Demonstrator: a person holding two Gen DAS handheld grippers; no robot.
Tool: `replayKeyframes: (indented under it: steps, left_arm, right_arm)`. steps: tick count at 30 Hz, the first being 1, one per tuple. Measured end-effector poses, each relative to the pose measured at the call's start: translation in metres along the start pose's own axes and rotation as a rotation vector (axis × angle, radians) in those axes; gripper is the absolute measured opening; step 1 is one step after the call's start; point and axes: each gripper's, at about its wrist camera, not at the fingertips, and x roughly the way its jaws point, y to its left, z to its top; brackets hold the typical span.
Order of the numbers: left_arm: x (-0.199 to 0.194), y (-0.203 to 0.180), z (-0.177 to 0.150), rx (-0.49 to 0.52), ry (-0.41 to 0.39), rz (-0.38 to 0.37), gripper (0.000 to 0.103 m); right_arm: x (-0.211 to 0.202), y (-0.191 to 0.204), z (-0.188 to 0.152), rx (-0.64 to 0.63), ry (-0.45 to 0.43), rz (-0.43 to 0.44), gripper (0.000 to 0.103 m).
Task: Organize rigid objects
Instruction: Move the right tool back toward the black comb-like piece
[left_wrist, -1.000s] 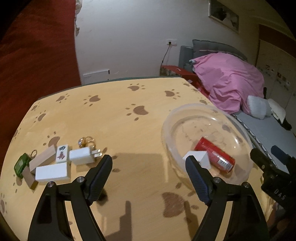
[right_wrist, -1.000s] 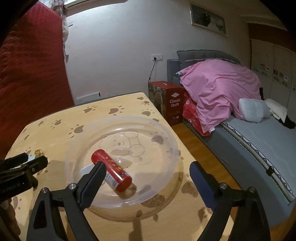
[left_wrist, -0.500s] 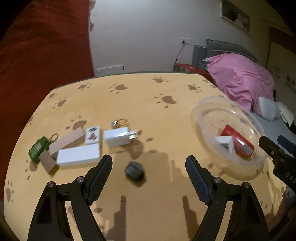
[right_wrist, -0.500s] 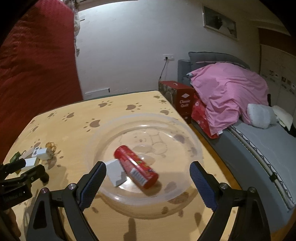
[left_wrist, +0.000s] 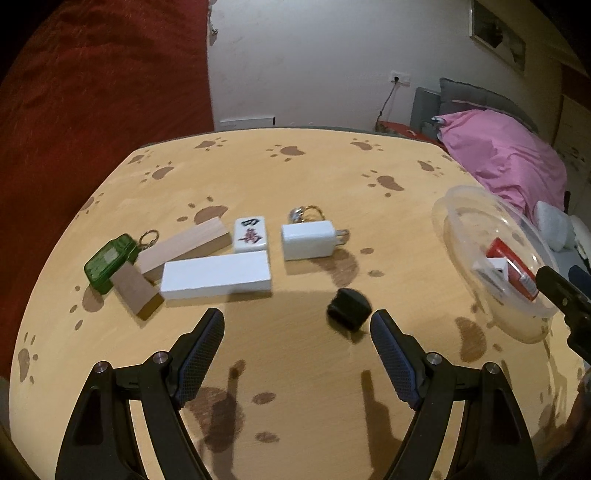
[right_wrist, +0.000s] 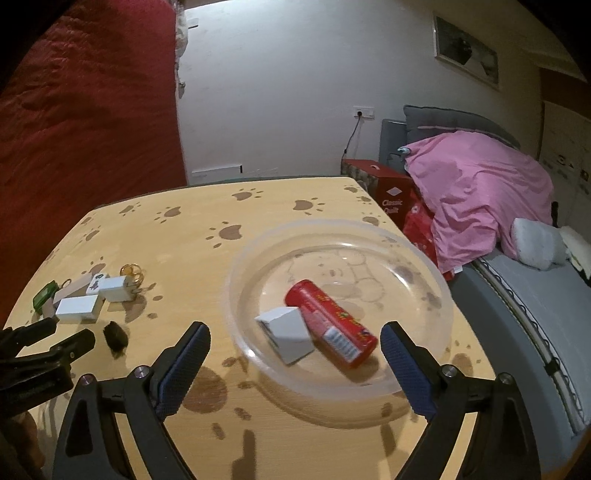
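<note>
Both views are swinging left off the clear bowl. Left gripper & right gripper are gaping empty; L is nearing the black piece, needs centering before closing.

1. The table is light wood-yellow, printed with brown paw marks.
2. The bowl is clear plastic; inside lie a red can with white print and a white box.
3. The charger and the long block are white.
4. The mahjong tile is white with black and red characters.
5. The keychain case is green.
6. Two wooden blocks are pale tan.
7. A small cap is black.
8. The curtain is red, the quilt pink.
</note>
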Motion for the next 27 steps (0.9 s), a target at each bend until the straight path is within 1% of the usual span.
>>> replayKeyframes:
  steps: [6, 11, 14, 16, 18, 23, 24, 27]
  left_arm:
    - [0.004, 0.011, -0.004, -0.016, 0.018, -0.001, 0.082]
    - [0.007, 0.021, -0.008, -0.032, 0.034, 0.005, 0.082]
    - [0.009, 0.024, -0.009, -0.036, 0.043, 0.005, 0.082]
    - [0.011, 0.024, -0.009, -0.039, 0.053, -0.006, 0.082]
    - [0.009, 0.023, -0.008, -0.03, 0.05, -0.021, 0.082]
    - [0.008, 0.036, -0.004, -0.033, 0.037, 0.016, 0.082]
    - [0.008, 0.043, -0.003, -0.043, 0.035, 0.031, 0.082]
    - [0.008, 0.059, -0.002, -0.063, 0.033, 0.058, 0.082]
  right_arm:
    - [0.005, 0.014, -0.001, -0.015, 0.019, 0.029, 0.096]
    - [0.005, 0.024, -0.003, -0.012, 0.028, 0.111, 0.096]
    - [0.006, 0.032, -0.005, -0.023, 0.04, 0.145, 0.096]
    - [0.008, 0.037, -0.005, -0.026, 0.052, 0.161, 0.096]
    - [0.01, 0.04, -0.006, -0.02, 0.07, 0.197, 0.096]
    - [0.016, 0.06, -0.005, -0.055, 0.102, 0.297, 0.096]
    - [0.017, 0.065, -0.005, -0.067, 0.105, 0.308, 0.095]
    - [0.025, 0.083, -0.005, -0.118, 0.128, 0.345, 0.085]
